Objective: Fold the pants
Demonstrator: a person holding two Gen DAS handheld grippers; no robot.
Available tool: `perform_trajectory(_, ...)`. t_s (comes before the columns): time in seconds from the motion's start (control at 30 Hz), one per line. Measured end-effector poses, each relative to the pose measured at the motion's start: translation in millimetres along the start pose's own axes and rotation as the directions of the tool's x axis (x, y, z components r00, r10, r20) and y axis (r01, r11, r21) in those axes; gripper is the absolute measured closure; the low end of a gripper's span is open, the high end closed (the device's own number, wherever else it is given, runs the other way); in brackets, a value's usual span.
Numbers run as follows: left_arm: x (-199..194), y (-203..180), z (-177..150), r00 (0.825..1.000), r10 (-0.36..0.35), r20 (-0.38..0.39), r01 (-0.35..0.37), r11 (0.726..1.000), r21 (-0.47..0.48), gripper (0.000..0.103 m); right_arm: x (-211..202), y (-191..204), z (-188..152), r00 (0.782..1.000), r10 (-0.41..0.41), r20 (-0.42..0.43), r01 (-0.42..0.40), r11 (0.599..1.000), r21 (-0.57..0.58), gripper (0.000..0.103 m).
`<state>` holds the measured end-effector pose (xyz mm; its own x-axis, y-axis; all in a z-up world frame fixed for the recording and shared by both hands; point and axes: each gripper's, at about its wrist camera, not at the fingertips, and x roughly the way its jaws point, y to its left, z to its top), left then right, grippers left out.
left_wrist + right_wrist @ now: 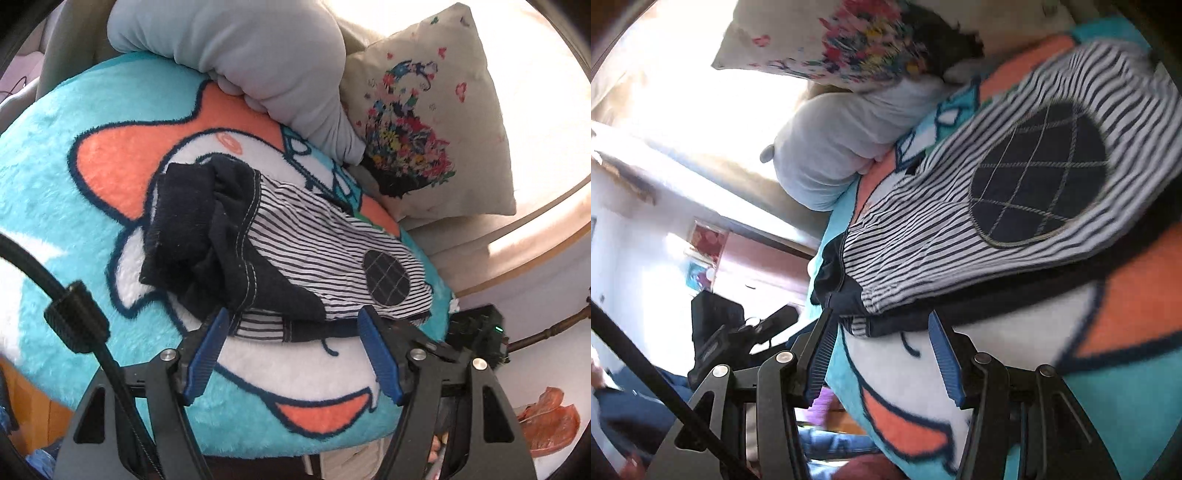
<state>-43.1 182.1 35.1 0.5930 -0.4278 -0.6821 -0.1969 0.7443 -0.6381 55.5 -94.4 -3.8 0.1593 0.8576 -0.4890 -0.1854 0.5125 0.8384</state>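
Note:
The small striped pants (314, 254) with a navy waistband and an oval navy knee patch (386, 278) lie folded and bunched on a turquoise plush blanket (55, 177). My left gripper (293, 321) is open, its blue pads (207, 354) straddling the pants' near cuff edge just above the blanket. In the right wrist view the pants (960, 236) fill the upper right, patch (1038, 192) facing up. My right gripper (882, 328) is open, its fingertips at the striped cuff at the pants' near edge.
A grey pillow (251, 62) and a cream floral cushion (428, 122) lie beyond the pants. The blanket's edge drops off at the right, with the other gripper (476, 332) there. Room furniture and a black bag (716, 314) are at left in the right wrist view.

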Motion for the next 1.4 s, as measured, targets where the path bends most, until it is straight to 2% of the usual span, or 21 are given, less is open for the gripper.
perform_trajectory(0.1, 0, -3, -2, 0.999, -0.037, -0.007, 0.037, 0.999, 0.000, 0.032, 4, -4, 7, 0.999, -0.028, 0.016, 0.028, 0.999, 0.020, 0.048)
perform_trajectory(0.13, 2, -3, -1, 0.999, -0.043, -0.013, 0.043, 0.999, -0.002, 0.032, 6, -5, 9, 0.997, -0.068, 0.030, 0.067, 0.997, 0.041, 0.048)
perform_trajectory(0.23, 15, -4, 0, 0.998, -0.052, -0.046, 0.051, 0.999, -0.019, 0.032, 8, -11, 14, 0.992, -0.107, 0.073, 0.097, 0.988, 0.121, 0.049)
perform_trajectory(0.27, 20, -4, 0, 0.997, -0.054, -0.056, 0.053, 0.998, -0.022, 0.032, 9, -12, 16, 0.988, -0.121, 0.091, 0.106, 0.983, 0.148, 0.053)
perform_trajectory(0.3, 25, -3, 0, 0.996, -0.052, -0.066, 0.050, 0.998, -0.032, 0.032, 10, -14, 16, 0.986, -0.131, 0.103, 0.113, 0.980, 0.165, 0.064)
perform_trajectory(0.33, 28, -2, 0, 0.996, -0.056, -0.072, 0.053, 0.998, -0.043, 0.032, 11, -15, 17, 0.983, -0.146, 0.109, 0.126, 0.977, 0.172, 0.071)
perform_trajectory(0.37, 31, -2, 0, 0.995, -0.063, -0.078, 0.059, 0.997, -0.051, 0.032, 12, -17, 18, 0.982, -0.152, 0.115, 0.132, 0.978, 0.164, 0.087)
perform_trajectory(0.4, 35, -1, -1, 0.994, -0.068, -0.089, 0.062, 0.996, -0.060, 0.032, 11, -17, 19, 0.979, -0.159, 0.124, 0.139, 0.978, 0.153, 0.090)
perform_trajectory(0.6, 49, 1, 2, 0.990, -0.107, -0.093, 0.097, 0.990, -0.106, 0.032, -4, 6, 23, 0.969, -0.163, 0.188, 0.157, 0.986, 0.048, 0.092)
perform_trajectory(0.8, 69, 6, 16, 0.990, -0.123, -0.064, 0.111, 0.980, -0.164, 0.034, -8, 14, 22, 0.969, -0.161, 0.186, 0.160, 0.987, 0.018, 0.092)
perform_trajectory(0.9, 73, -1, 19, 0.995, -0.070, -0.065, 0.062, 0.991, -0.122, 0.068, -3, 9, 18, 0.979, -0.146, 0.141, 0.146, 0.989, 0.007, 0.091)
perform_trajectory(0.93, 75, -1, 19, 0.996, -0.062, -0.067, 0.054, 0.992, -0.117, 0.073, -1, 8, 16, 0.982, -0.139, 0.126, 0.139, 0.990, 0.007, 0.091)
perform_trajectory(0.97, 76, -1, 20, 0.996, -0.053, -0.067, 0.045, 0.993, -0.111, 0.075, 2, 7, 14, 0.987, -0.125, 0.106, 0.124, 0.992, 0.010, 0.089)
perform_trajectory(1.0, 76, -1, 20, 0.997, -0.044, -0.065, 0.037, 0.994, -0.107, 0.077, 5, 7, 12, 0.990, -0.112, 0.090, 0.111, 0.994, 0.012, 0.078)
perform_trajectory(1.03, 76, -1, 21, 0.998, -0.038, -0.060, 0.032, 0.994, -0.100, 0.081, 8, 8, 9, 0.992, -0.099, 0.075, 0.098, 0.995, 0.017, 0.060)
perform_trajectory(1.1, 76, -1, 22, 0.998, -0.026, -0.053, 0.021, 0.996, -0.091, 0.088, 11, 8, 6, 0.994, -0.086, 0.065, 0.085, 0.996, 0.024, 0.047)
perform_trajectory(1.2, 74, -1, 23, 0.999, -0.012, -0.042, 0.009, 0.998, -0.069, 0.094, 17, 5, 7, 0.994, -0.103, 0.049, 0.100, 0.994, 0.047, 0.046)
perform_trajectory(1.4, 69, -2, 21, 0.999, -0.019, -0.035, 0.017, 0.998, -0.063, 0.095, 5, -17, 19, 0.990, -0.114, 0.080, 0.096, 0.977, 0.192, 0.046)
